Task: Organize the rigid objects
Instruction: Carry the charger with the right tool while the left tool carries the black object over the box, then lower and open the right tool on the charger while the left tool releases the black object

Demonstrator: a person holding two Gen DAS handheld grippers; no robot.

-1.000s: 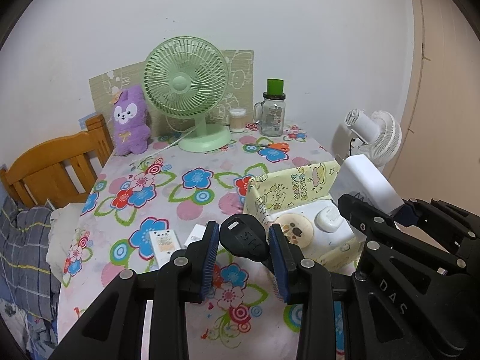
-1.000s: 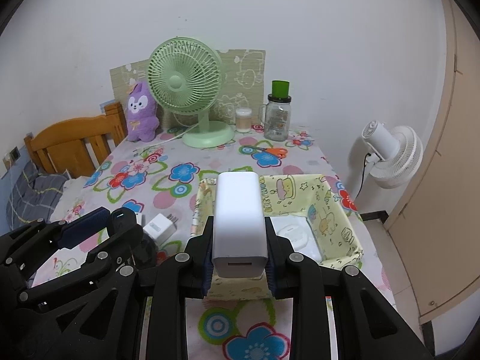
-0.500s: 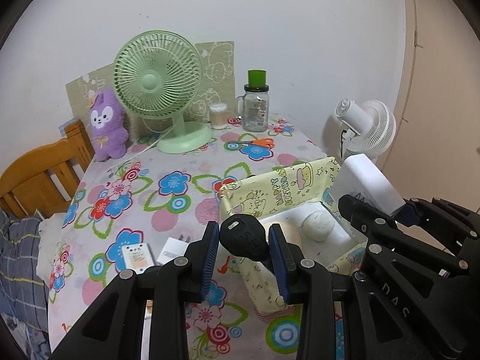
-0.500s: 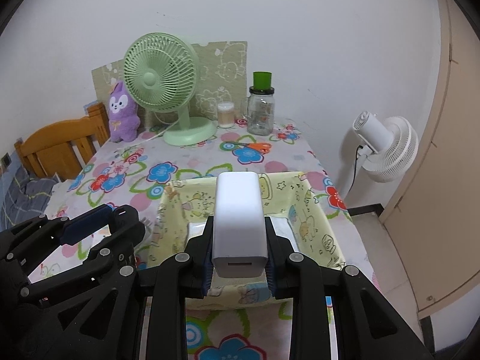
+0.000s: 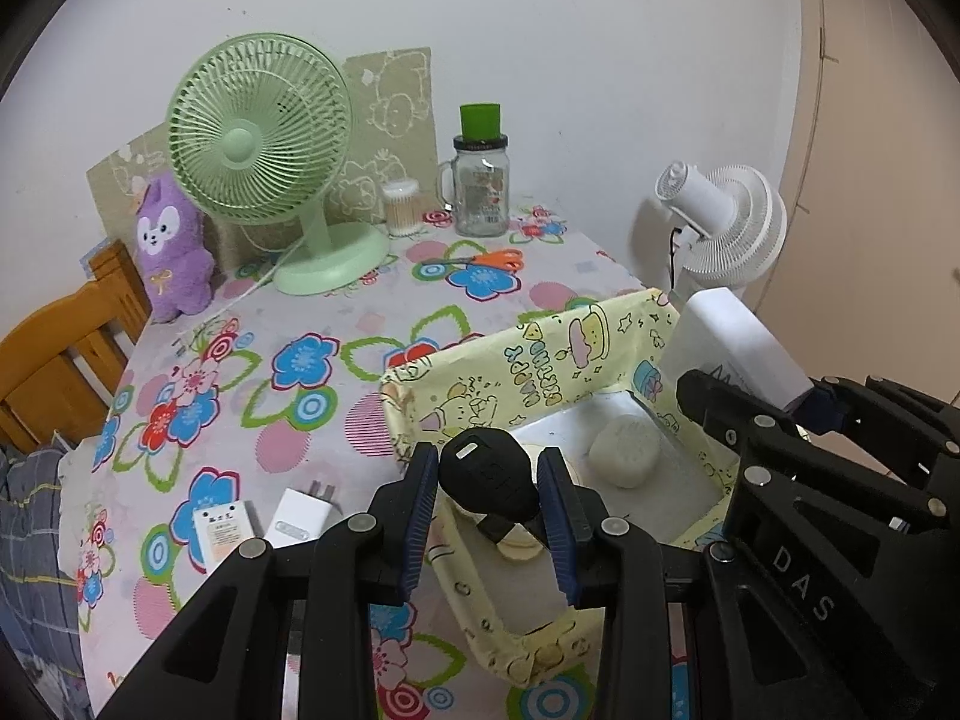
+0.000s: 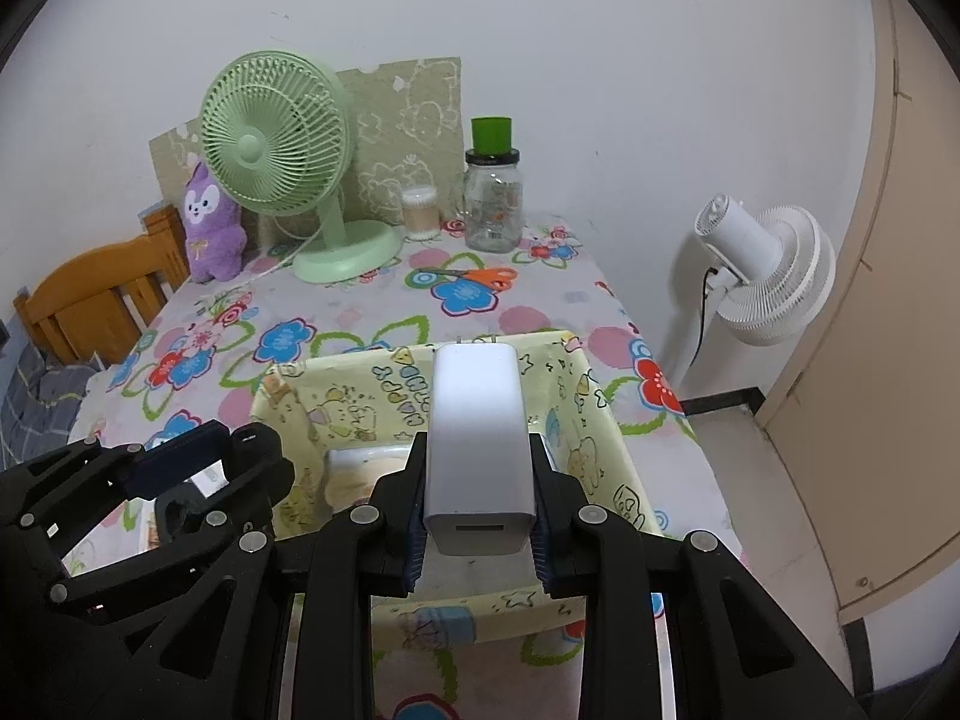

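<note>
My left gripper (image 5: 487,483) is shut on a black rounded plug (image 5: 487,477) and holds it over the near left corner of the yellow cartoon-print storage box (image 5: 543,360). My right gripper (image 6: 477,492) is shut on a white charger block (image 6: 477,420), held above the same box (image 6: 312,402). Inside the box lie a white rounded object (image 5: 624,459) and a round beige item (image 5: 519,543), partly hidden by the plug. Two white chargers (image 5: 300,519) lie on the floral tablecloth left of the box.
A green desk fan (image 5: 258,138), purple plush (image 5: 171,246), cotton swab jar (image 5: 402,207), glass jar with green lid (image 5: 480,180) and orange scissors (image 5: 480,258) stand at the back. A white floor fan (image 5: 726,228) is right of the table, a wooden chair (image 5: 54,354) left.
Both grippers moved right and forward over the yellow box, each still holding its item. The box now sits directly under them; the loose chargers have shifted left in view.
</note>
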